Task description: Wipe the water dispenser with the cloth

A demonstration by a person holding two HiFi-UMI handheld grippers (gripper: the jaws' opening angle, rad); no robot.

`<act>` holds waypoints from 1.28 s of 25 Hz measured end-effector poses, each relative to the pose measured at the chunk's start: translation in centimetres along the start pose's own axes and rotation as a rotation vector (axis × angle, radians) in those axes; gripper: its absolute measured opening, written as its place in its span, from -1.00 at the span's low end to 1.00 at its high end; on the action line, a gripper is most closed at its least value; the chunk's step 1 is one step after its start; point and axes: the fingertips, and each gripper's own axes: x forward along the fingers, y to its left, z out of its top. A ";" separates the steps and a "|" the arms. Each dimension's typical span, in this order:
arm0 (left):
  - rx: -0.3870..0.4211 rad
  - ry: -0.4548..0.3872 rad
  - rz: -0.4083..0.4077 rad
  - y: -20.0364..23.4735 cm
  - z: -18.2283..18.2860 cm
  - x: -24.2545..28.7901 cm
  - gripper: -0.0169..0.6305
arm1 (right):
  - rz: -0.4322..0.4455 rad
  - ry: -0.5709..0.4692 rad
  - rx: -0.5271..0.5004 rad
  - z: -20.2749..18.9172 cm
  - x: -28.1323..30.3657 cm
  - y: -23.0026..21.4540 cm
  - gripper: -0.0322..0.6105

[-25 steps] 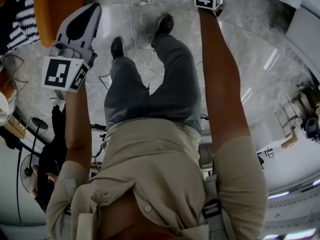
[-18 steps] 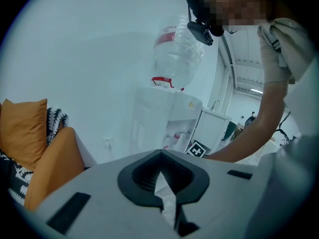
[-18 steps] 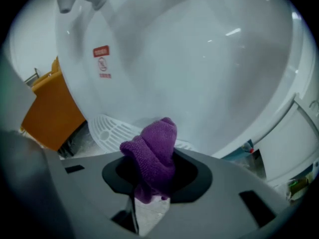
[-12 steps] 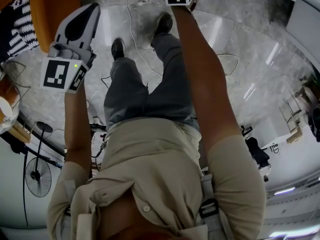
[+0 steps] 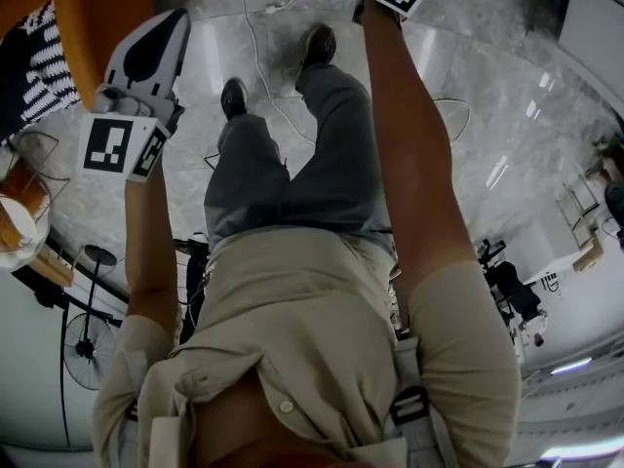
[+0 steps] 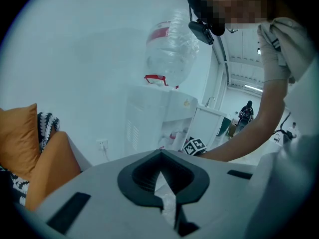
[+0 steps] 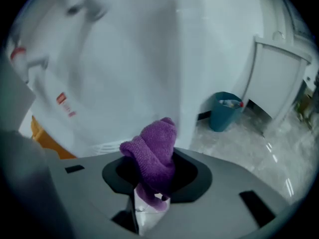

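Right gripper view — purple cloth (image 7: 155,151) between jaws of right tool (image 7: 149,201)

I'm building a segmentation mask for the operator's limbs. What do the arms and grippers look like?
The left hand-held gripper and right hand-held gripper are light grey with black jaw linings; each carries a black-and-white marker cube. Short beige sleeves, forearms bare.

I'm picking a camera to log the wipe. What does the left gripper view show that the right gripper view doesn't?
Left gripper view only: the whole water dispenser with its bottle. Right gripper view only: the purple cloth clamped in the right gripper, and a teal bin. Both: the dispenser's white body, an orange cushion.
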 end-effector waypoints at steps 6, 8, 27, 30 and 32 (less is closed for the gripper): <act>0.026 -0.002 -0.045 -1.9 2.1 1.7 -0.90 | -0.025 -0.083 0.076 3.7 -2.7 -5.8 -0.47; 0.036 -0.002 -0.059 -2.5 2.9 1.9 -0.90 | -0.012 -0.093 0.054 4.6 -3.7 -5.5 -0.47; 0.086 -0.012 -0.104 -4.0 9.2 -1.0 -0.90 | -0.044 -0.259 -0.029 14.0 -15.1 -3.2 -0.47; 0.092 -0.022 -0.087 -3.8 10.7 -1.9 -0.90 | -0.046 -0.263 -0.052 15.7 -16.8 -2.8 -0.47; 0.096 -0.032 -0.067 -2.8 11.7 -2.5 -0.90 | -0.046 -0.253 -0.061 16.7 -17.2 -2.1 -0.47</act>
